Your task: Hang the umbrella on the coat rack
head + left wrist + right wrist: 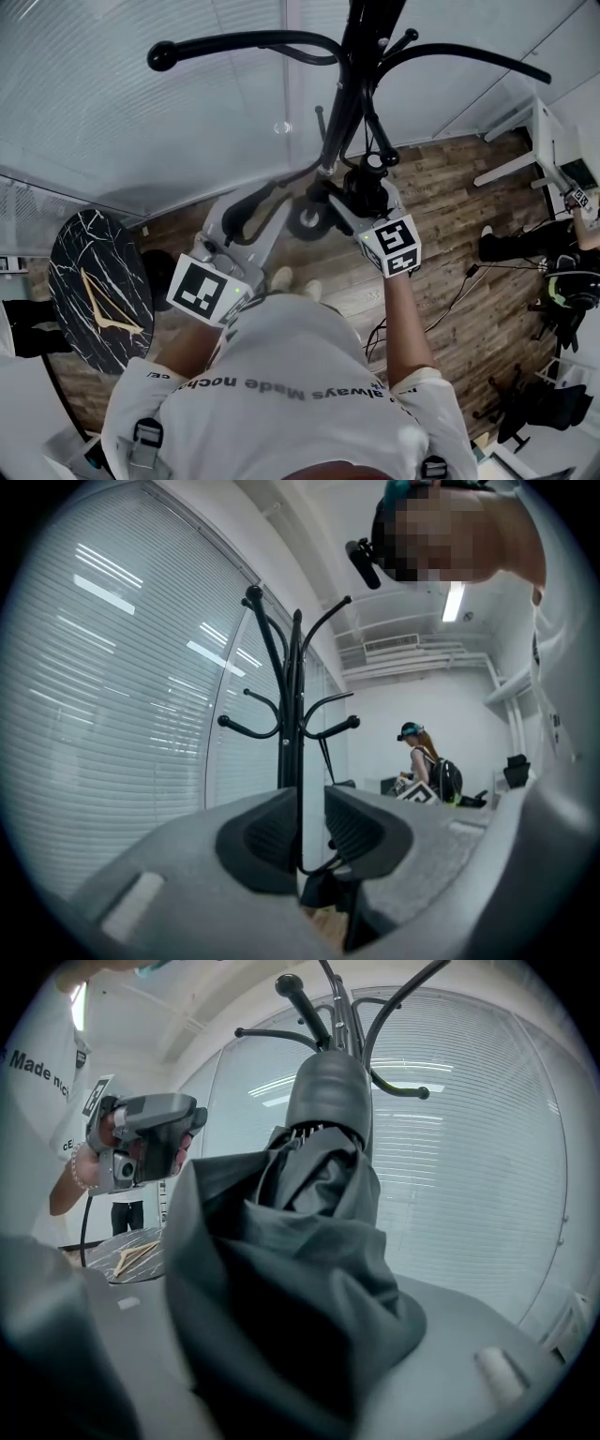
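Note:
The black coat rack [361, 56] stands right in front of me, its curved hooks spreading overhead. My right gripper [361, 202] holds the folded dark grey umbrella [300, 1241] upright against the pole. Fabric fills the space between its wide-set jaws [281, 1326], and the ribbed handle [328, 1091] points up at the hooks. My left gripper [281, 202] is level beside it. In the left gripper view its pads [267, 832] stand a narrow slit apart, with a thin black cord [299, 827] running through the slit against one pad. Whether the cord is pinched I cannot tell.
A round black marble table [98, 281] with a wooden hanger on it stands at my left. A glass wall with blinds [141, 112] runs behind the rack. A white desk [553, 141], bags and cables sit at the right. Another person [427, 766] stands far back.

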The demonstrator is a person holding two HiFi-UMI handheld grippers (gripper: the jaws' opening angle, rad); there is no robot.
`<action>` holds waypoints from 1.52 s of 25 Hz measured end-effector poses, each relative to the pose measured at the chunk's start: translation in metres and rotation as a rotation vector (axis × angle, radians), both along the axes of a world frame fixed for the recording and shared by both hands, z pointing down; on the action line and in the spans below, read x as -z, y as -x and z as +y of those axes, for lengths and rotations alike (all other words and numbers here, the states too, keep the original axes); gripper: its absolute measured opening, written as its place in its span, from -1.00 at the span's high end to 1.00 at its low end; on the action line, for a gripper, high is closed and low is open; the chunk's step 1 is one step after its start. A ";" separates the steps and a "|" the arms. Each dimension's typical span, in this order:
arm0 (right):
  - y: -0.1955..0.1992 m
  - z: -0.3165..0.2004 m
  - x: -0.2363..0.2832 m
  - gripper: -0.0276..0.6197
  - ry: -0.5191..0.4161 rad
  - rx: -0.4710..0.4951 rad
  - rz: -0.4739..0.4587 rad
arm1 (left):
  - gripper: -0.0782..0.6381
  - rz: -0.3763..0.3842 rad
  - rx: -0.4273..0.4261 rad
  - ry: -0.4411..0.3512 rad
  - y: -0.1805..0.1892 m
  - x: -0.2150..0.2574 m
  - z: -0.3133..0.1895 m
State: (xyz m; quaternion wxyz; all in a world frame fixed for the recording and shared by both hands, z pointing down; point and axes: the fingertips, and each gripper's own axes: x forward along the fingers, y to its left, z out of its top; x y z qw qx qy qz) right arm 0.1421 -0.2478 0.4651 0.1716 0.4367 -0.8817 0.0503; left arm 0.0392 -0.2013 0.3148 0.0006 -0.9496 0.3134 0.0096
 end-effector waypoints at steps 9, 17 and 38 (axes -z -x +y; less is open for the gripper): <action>0.009 -0.002 -0.004 -0.05 0.001 -0.004 -0.050 | 0.52 -0.002 0.003 0.000 0.003 -0.001 0.007; -0.001 0.014 0.036 -0.09 -0.088 -0.065 -0.085 | 0.52 0.004 -0.009 -0.005 0.006 0.002 0.014; -0.004 0.142 0.150 0.73 -0.253 -0.202 -0.178 | 0.54 0.034 -0.056 -0.010 0.006 0.010 0.042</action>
